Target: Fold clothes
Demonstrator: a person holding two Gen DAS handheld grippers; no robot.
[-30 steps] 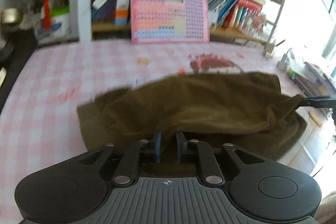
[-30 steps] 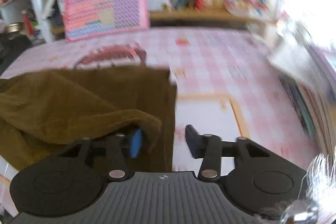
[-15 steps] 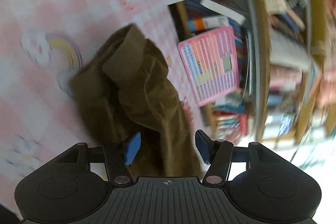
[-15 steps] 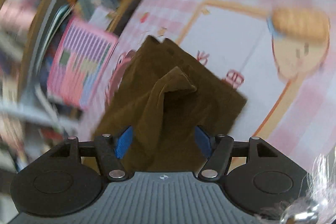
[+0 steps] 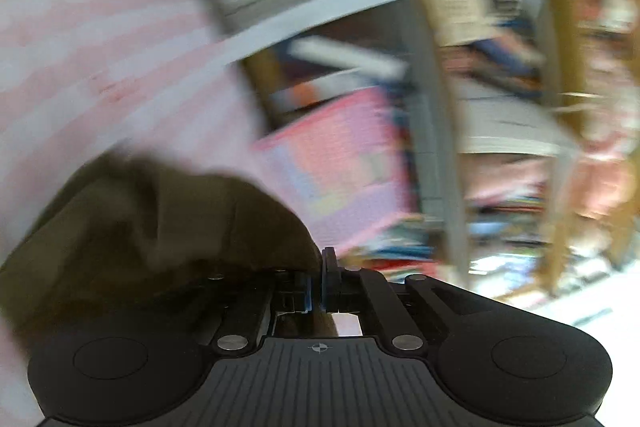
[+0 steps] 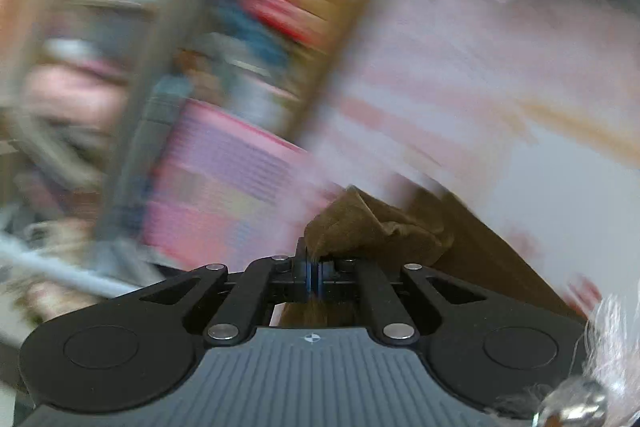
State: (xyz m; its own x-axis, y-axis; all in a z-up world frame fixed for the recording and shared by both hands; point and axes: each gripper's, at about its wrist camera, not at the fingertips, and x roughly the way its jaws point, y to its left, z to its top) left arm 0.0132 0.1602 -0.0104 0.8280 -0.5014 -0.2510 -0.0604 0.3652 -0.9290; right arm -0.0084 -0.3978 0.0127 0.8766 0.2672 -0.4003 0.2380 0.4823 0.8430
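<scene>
A pink-and-white checked cloth (image 5: 100,39) covers the bench at the left of the left wrist view, smeared by motion blur. A pink chart board (image 5: 340,163) stands mid-frame against a bookshelf (image 5: 500,87) crowded with blurred books. In the right wrist view the board (image 6: 224,195) sits lower left, the checked cloth (image 6: 440,67) upper right.

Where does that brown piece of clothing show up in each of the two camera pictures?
Left wrist view: the brown garment fills the lower left, bunched just above the left gripper.
Right wrist view: the same garment sits low, right of centre, a bunch of it pinched in the right gripper.
Shared landmark: the pink chart board standing against the shelves.
</scene>
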